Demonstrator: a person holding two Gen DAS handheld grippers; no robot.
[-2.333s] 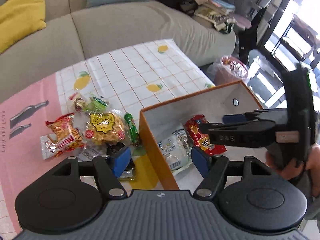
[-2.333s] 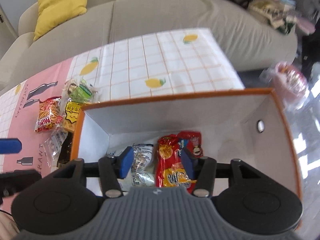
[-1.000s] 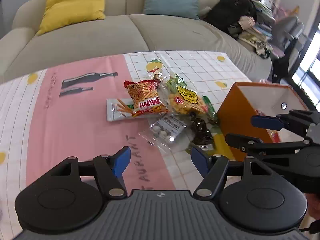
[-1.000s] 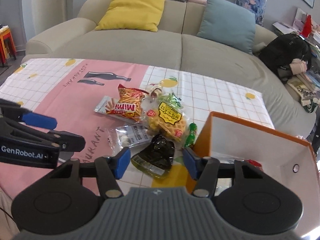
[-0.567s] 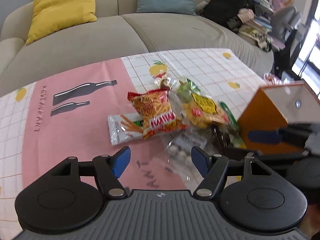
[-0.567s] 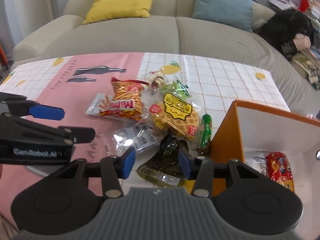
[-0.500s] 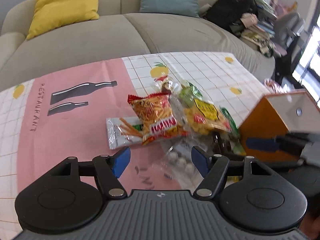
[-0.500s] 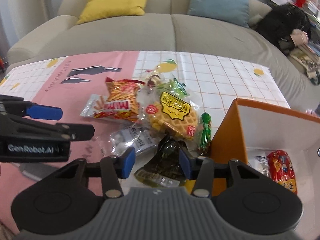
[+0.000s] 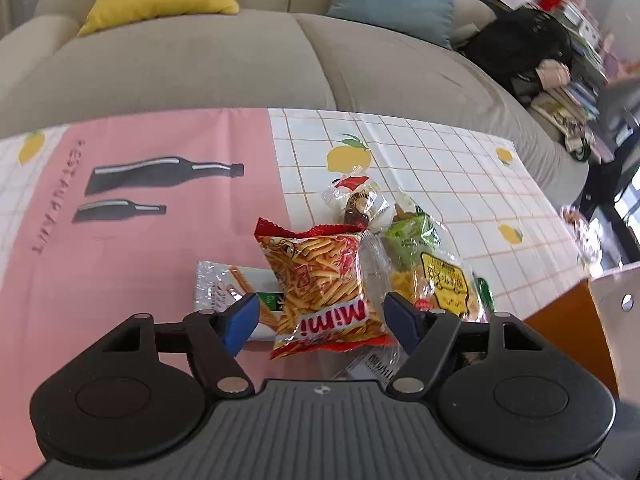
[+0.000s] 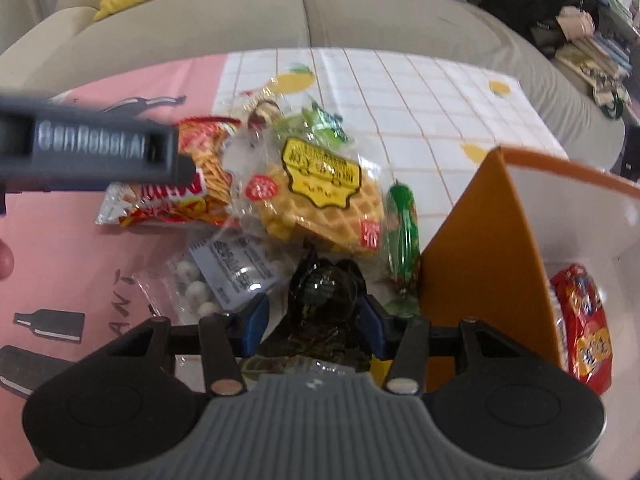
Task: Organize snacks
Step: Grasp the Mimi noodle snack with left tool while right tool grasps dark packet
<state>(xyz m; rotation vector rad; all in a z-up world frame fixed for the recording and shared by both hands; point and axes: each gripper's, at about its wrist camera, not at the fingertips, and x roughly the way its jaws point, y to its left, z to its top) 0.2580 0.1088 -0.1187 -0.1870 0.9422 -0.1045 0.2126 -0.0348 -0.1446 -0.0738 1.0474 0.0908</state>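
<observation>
The left gripper [image 9: 318, 316] hangs over the snack pile with its jaws wide, and they have just been opening further; the red Mimi bag [image 9: 324, 288] lies between the blue pads [image 9: 242, 320], which do not press on it. Under that bag's left side a silver stick-snack packet [image 9: 220, 290] lies flat on the pink part of the cloth. The right gripper [image 10: 314, 322] is tilted down at the near side of the pile — its jaws stand at a middling width on either side of a dark crinkled packet [image 10: 324, 292]; whether the pads press it cannot be told. Just beyond lie the waffle pack [image 10: 320, 196], a clear bag of white balls [image 10: 212, 276] and a green wrapped stick [image 10: 402, 236]. The orange box [image 10: 480, 248] stands on the tabletop's right side, touching the pile's edge — a red packet [image 10: 584, 324] lies inside it. Along the tabletop's far edge runs a beige sofa [image 9: 240, 64].
</observation>
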